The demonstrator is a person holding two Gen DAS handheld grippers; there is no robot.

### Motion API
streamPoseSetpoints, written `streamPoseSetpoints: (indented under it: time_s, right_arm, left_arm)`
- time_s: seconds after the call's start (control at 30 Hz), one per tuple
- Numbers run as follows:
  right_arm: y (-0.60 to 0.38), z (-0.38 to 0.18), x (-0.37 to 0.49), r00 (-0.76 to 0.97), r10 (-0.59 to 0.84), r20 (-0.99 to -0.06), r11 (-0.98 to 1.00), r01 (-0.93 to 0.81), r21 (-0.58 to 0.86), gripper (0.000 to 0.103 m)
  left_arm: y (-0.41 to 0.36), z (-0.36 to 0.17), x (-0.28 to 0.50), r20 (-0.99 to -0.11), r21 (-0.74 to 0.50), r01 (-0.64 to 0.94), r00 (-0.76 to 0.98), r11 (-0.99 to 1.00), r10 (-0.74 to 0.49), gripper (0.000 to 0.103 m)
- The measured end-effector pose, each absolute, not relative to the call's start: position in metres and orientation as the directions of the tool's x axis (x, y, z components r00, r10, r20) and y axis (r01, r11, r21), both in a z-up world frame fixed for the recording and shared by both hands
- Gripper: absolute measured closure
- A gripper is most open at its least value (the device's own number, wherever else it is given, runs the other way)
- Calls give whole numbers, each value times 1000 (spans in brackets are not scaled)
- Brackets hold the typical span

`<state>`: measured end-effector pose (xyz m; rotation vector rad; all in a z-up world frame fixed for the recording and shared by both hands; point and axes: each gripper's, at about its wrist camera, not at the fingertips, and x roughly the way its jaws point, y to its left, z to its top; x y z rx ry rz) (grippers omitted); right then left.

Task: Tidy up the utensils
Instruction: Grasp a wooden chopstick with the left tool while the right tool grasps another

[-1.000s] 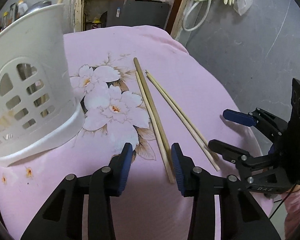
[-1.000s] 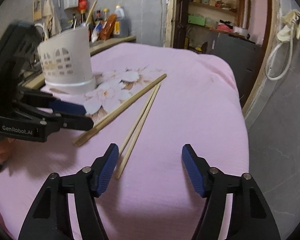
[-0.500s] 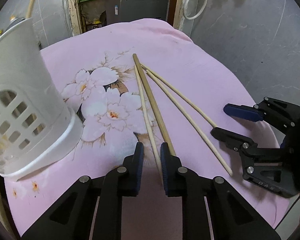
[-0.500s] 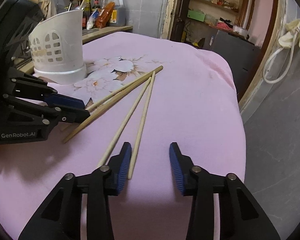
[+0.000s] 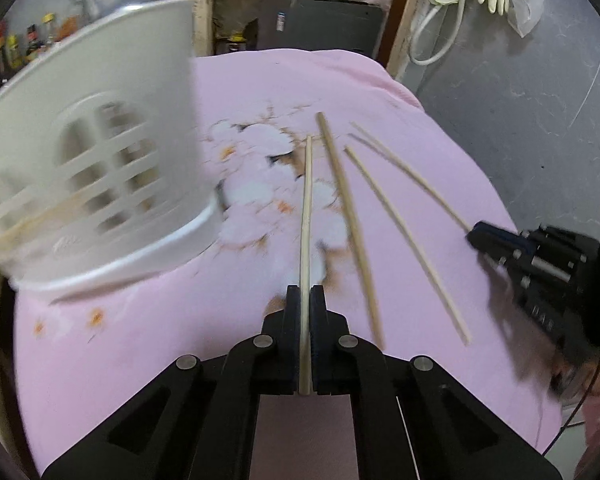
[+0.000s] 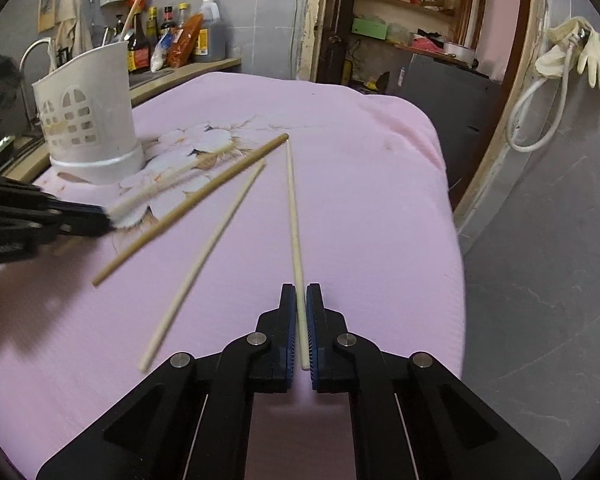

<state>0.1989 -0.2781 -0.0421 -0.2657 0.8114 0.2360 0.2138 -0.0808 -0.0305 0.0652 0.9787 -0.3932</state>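
Observation:
Several wooden chopsticks lie on a pink flowered cloth [image 5: 140, 340]. My left gripper [image 5: 305, 292] is shut on a pale chopstick [image 5: 307, 200] near its end; it points away over the flower print. My right gripper [image 6: 301, 292] is shut on another pale chopstick [image 6: 293, 200], held just above the cloth. In the left wrist view the right gripper [image 5: 476, 236] shows at the right with its chopstick [image 5: 412, 178]. A thicker brown chopstick [image 5: 350, 224] and a thin pale one [image 5: 404, 240] lie loose between them. A white slotted utensil holder [image 5: 96, 168] stands at the left.
The holder [image 6: 88, 120] stands at the cloth's far left corner, with utensils inside. Behind it is a counter with bottles [image 6: 180, 40] and a tap. A grey wall [image 5: 540, 120] with a hose and gloves is right of the table edge.
Both grippers have closed, each onto a chopstick. The left one moved forward and left toward the holder; the right chopstick has swung away from the thin one it lay beside.

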Motion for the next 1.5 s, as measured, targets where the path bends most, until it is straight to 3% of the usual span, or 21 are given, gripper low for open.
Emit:
streamPoseSetpoints:
  time_s: [0.3,0.4,0.47,0.5,0.7,0.8,0.97,1.1,1.3,1.5]
  right_arm:
    - [-282,-39,230,581,225,-782,942,-336,21,94]
    - [-272,-38,247,558,243,-793,934,-355,37,91]
    - [-259,-40,258,543,239,-805,923,-383,15,86]
    - [-255,-42,261,540,235,-808,918,-397,2,84]
    - [-230,-47,286,534,195,-823,892,-445,-78,84]
    - [-227,-48,293,526,186,-830,890,-448,-84,85]
    - [-227,-50,293,525,158,-836,896,-432,-101,98]
    - [-234,-46,291,505,182,-844,920,-389,-35,100]
    - [-264,-18,256,633,322,-704,935,-328,133,100]
    - [-262,23,192,855,354,-379,935,-340,105,100]
  left_arm:
    - [-63,-28,219,-811,-188,332,479,924,-337,99]
    - [-76,-26,228,-821,-121,353,489,928,-293,92]
    - [-79,-27,233,-834,-88,357,484,930,-264,77]
    - [-80,-27,236,-838,-81,357,482,931,-258,74]
    - [-84,-29,262,-852,-102,350,452,931,-263,73]
    - [-84,-30,270,-862,-106,343,437,933,-258,74]
    - [-95,-32,272,-883,-72,383,405,921,-237,100]
    - [-97,-29,267,-880,-72,360,417,930,-229,101]
    - [-73,-9,226,-744,-193,337,561,921,-362,101]
    - [-53,26,184,-478,-222,338,780,915,-404,101]
